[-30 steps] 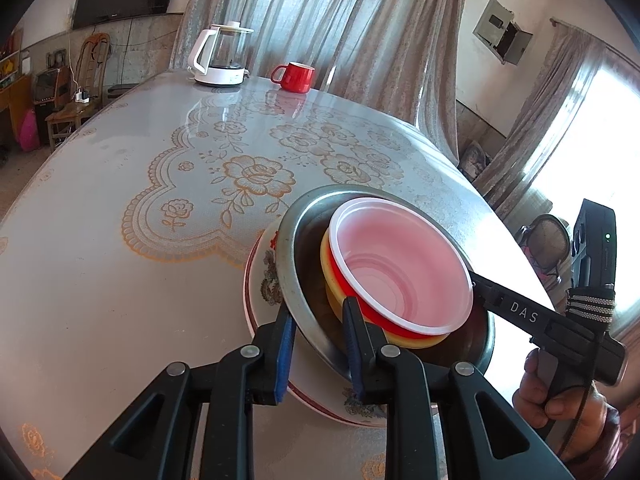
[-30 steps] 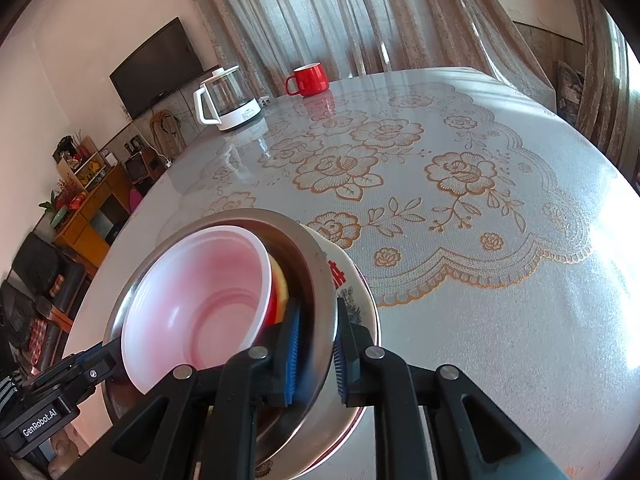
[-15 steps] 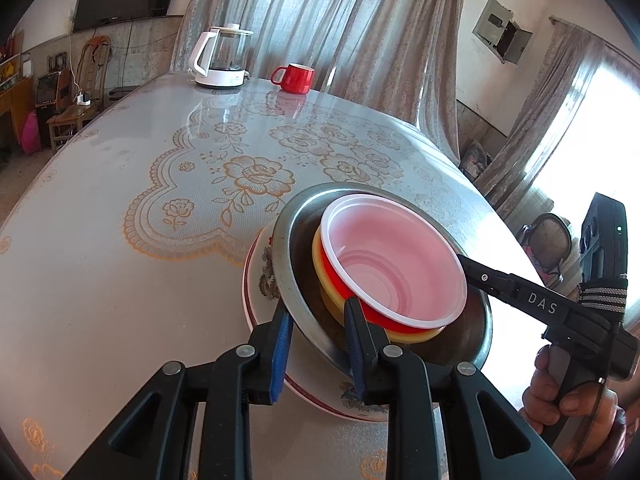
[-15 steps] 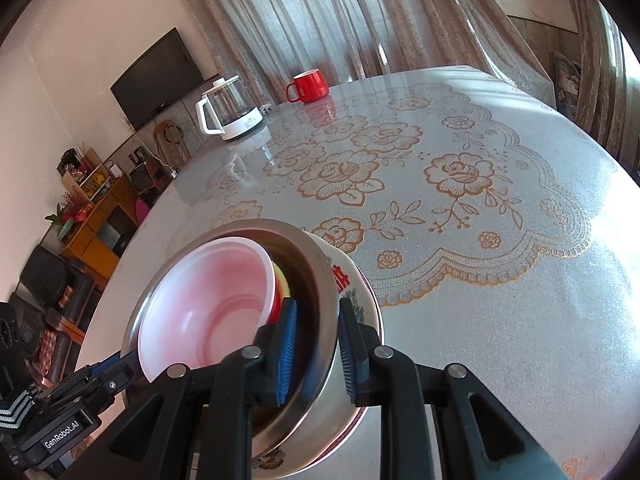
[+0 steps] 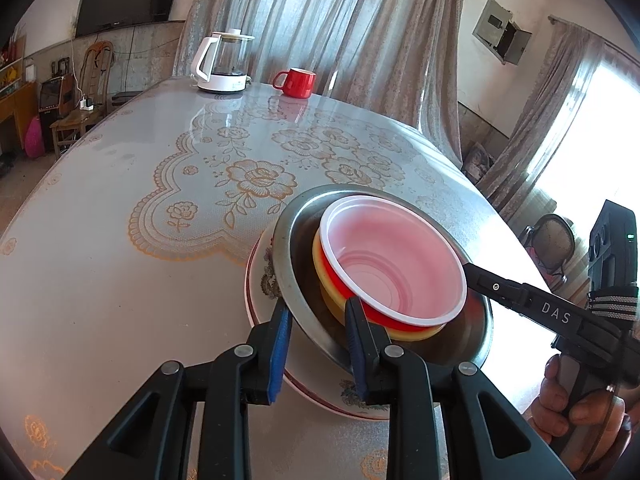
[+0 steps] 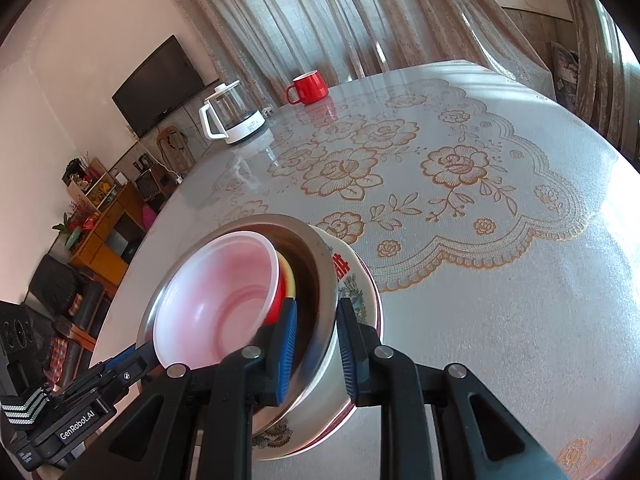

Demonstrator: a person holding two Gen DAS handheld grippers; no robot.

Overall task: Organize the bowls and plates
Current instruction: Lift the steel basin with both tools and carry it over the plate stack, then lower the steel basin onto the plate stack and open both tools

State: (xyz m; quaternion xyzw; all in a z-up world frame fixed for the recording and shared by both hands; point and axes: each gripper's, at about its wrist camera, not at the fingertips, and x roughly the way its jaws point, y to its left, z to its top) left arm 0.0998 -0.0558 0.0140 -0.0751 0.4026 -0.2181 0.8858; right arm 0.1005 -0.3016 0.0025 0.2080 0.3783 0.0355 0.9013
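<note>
One nested stack stands on the bench: one flowered plate at the bottom, one steel bowl on it, then three plastic bowls inside, one yellow bowl, one red bowl and one white bowl on top. That makes four bowls and one plate. Farther back stand one red mug and one glass kettle. Two grippers are in view, the left gripper and the right gripper.

Nested stack: white bowl in red and yellow bowls, inside steel bowl, on floral plate.
</note>
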